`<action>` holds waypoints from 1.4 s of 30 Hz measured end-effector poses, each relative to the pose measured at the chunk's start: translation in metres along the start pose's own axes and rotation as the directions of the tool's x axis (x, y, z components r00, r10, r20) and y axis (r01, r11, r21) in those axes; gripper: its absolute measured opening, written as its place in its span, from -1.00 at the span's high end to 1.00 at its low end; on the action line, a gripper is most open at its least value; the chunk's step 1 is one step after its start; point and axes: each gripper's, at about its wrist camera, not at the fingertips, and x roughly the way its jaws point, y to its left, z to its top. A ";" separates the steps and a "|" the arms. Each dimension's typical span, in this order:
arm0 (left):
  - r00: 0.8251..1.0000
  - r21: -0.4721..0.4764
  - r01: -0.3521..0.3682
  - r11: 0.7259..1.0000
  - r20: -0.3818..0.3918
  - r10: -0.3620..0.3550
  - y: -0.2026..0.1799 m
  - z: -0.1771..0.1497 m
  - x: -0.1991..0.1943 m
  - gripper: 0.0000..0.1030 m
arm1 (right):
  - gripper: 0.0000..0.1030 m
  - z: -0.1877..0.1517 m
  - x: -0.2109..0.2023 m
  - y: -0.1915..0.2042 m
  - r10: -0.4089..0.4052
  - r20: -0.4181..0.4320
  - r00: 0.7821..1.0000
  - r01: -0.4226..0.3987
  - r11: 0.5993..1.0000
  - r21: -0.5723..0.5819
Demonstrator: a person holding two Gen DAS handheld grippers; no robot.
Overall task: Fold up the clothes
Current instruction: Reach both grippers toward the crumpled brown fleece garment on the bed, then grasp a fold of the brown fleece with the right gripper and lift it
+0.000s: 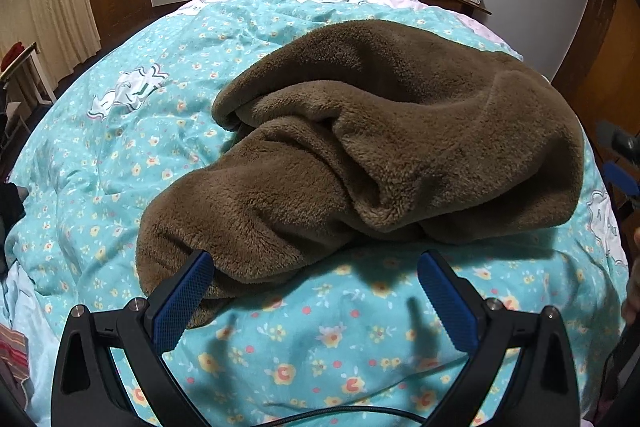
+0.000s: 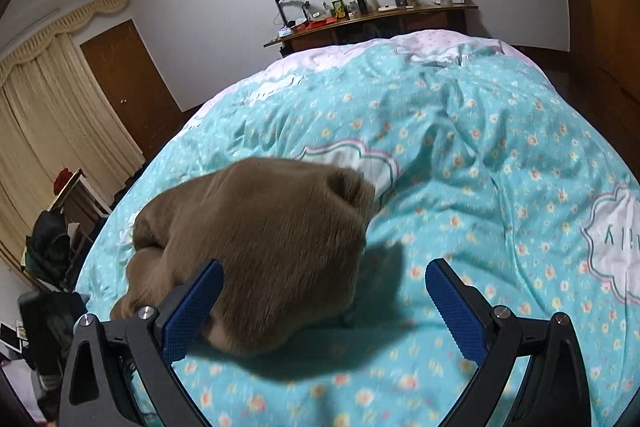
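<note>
Crumpled brown fleece garment (image 1: 380, 147) lies on my turquoise floral duvet (image 1: 320, 339), long axis running near-left to far-right | plush, thickly creased, bunched | my left gripper (image 1: 314, 301) jaws spread, left fingertip touching fleece | right gripper (image 2: 324, 307) jaws spread, holding nothing

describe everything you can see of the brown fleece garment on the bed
The brown fleece garment is plush, fuzzy fabric, one plain colour, lying crumpled in a loose heap with deep folds and a rolled edge. It rests on the floral turquoise quilt. Both grippers are open; the left gripper has one finger against its near edge. Nothing grips it.
</note>
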 end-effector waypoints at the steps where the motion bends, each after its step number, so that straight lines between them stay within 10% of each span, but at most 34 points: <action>1: 1.000 0.003 -0.001 1.000 -0.003 0.001 -0.002 0.000 0.000 -0.98 | -0.99 0.003 0.004 0.001 0.005 0.002 1.000 -0.005 1.000 -0.006; 14: 0.997 -0.040 0.053 0.998 -0.052 -0.055 0.101 0.034 0.040 -0.98 | -0.99 0.030 0.060 0.009 0.155 -0.056 0.986 -0.158 0.987 -0.037; 23: 1.000 -0.120 0.007 0.993 -0.013 -0.009 0.105 0.049 0.020 -0.98 | -0.99 0.002 0.066 0.036 0.458 -0.195 0.868 -0.475 0.878 -0.055; 32: 0.999 -0.194 0.043 0.980 0.037 -0.037 0.120 0.072 -0.013 -0.98 | -1.00 -0.071 0.042 0.085 0.580 -0.335 0.742 -0.651 0.742 -0.159; 42: 0.980 -0.164 0.196 0.967 0.070 -0.187 0.072 0.105 -0.037 -0.98 | -1.00 -0.130 0.018 0.140 0.543 -0.402 0.737 -0.672 0.653 -0.349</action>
